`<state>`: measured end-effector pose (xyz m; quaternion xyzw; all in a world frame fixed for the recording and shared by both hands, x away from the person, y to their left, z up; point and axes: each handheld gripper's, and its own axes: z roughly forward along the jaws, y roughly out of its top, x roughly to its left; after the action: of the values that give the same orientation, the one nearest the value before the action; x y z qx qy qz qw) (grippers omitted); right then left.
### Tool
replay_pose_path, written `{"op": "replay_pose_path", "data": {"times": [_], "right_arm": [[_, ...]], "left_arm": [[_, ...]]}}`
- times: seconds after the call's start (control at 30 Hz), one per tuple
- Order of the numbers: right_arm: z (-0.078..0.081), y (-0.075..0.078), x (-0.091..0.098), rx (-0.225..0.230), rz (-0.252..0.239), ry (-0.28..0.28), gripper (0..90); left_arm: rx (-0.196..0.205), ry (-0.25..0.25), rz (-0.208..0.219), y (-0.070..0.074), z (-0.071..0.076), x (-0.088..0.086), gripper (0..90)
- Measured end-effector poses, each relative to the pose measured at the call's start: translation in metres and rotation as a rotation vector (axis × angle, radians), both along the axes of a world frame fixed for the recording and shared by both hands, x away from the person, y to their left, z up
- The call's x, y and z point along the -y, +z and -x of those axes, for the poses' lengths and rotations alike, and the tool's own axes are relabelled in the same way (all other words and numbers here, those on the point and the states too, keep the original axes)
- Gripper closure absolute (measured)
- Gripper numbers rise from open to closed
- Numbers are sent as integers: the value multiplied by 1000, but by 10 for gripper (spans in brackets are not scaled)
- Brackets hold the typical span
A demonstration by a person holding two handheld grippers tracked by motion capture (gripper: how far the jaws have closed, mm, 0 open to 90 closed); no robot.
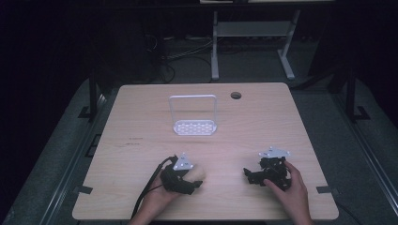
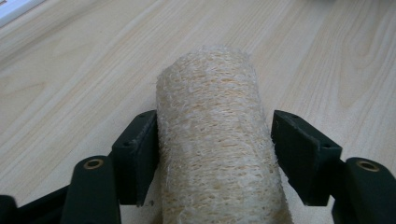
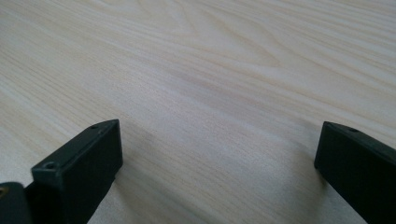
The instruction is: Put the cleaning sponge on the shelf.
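Note:
A pale, fibrous loofah roll [image 2: 212, 140] lies on the light wooden table [image 2: 70, 84], lengthwise between my left gripper's [image 2: 215, 154] black jaws. Both pads rest against its sides, the left pad [image 2: 140, 154] tight on it and the right one at its fuzzy edge. In the high view the loofah roll [image 1: 199, 173] pokes out to the right of the left gripper [image 1: 192, 179] near the front edge. My right gripper [image 1: 248, 176], held by a hand at the front right, points left. Its jaws stand wide apart, and the right gripper [image 3: 219, 158] has only bare wood between them.
A white wire stand [image 1: 193, 115] with a perforated base sits at the middle of the table [image 1: 141, 117]. A round cable hole [image 1: 235, 95] is near the far edge. Behind the table are the white legs of a desk [image 1: 215, 47] on a dark floor.

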<state>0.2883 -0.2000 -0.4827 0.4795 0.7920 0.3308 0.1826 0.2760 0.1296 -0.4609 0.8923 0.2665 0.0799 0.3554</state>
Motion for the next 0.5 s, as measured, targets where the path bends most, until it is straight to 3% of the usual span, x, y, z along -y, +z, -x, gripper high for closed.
{"op": "replay_pose_path", "data": {"times": [0.5], "right_arm": [[0,0,0,0,0,0,6]], "left_arm": [[-5,-2,8,2,0,-2,403]]}}
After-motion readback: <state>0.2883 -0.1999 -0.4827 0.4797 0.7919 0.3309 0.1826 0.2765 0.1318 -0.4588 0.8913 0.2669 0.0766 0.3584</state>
